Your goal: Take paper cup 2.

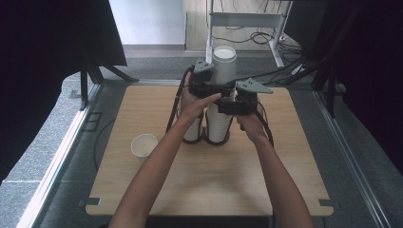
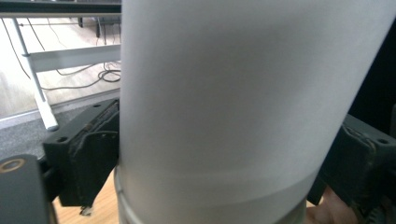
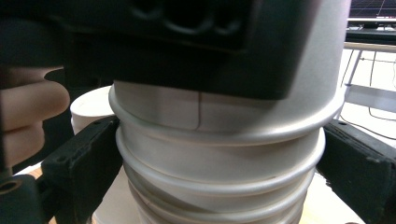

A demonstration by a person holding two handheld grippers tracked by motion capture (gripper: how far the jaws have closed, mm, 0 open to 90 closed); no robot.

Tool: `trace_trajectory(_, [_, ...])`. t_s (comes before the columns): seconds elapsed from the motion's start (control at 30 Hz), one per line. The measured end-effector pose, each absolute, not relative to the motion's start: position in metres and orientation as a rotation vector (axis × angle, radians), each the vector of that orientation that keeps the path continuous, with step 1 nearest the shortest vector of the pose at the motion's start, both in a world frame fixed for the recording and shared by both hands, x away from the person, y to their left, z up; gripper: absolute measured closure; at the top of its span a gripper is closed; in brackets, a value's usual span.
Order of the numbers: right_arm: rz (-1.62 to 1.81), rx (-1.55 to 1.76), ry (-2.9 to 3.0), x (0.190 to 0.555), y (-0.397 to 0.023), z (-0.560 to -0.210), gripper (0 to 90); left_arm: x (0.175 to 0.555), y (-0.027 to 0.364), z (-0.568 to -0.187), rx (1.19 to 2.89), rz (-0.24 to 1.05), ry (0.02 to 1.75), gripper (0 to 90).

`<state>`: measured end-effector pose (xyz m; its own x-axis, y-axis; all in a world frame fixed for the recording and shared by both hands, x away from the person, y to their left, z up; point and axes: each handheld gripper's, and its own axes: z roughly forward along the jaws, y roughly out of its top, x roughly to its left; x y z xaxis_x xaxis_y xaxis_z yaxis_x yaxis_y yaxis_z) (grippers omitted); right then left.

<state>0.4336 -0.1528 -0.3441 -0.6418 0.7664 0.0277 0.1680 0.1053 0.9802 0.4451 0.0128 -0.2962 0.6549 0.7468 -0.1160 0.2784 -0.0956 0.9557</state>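
A tall stack of white paper cups (image 1: 218, 121) stands near the middle of the wooden table (image 1: 285, 156). The right gripper (image 1: 236, 105) clamps the stack's upper rims — both black jaws press its sides. Above it, the left gripper (image 1: 209, 85) has its jaws against the top cup (image 1: 224, 64), raised out of the stack. A single cup (image 1: 144, 145) sits left of the stack.
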Motion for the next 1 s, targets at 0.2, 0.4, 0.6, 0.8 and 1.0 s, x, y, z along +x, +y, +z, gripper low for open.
trace_trajectory(0.2, [1.570,0.911,1.886,0.433,-0.153,-0.345,4.4,0.445,0.013,-0.296,1.672,0.492,0.833,10.5])
trace_trajectory(0.4, [1.569,0.919,1.890,0.433,-0.153,-0.344,4.4,0.444,0.012,-0.294,1.672,0.511,0.832,11.3])
trace_trajectory(0.6, [1.538,0.897,1.903,0.433,-0.153,-0.346,5.1,0.444,0.015,-0.282,1.622,0.492,0.823,12.4])
trace_trajectory(0.8, [1.552,0.904,1.902,0.432,-0.155,-0.347,5.5,0.443,0.013,-0.279,1.627,0.496,0.833,12.5])
trace_trajectory(1.0, [1.557,0.916,1.901,0.431,-0.158,-0.347,6.8,0.443,0.014,-0.279,1.604,0.517,0.838,12.7])
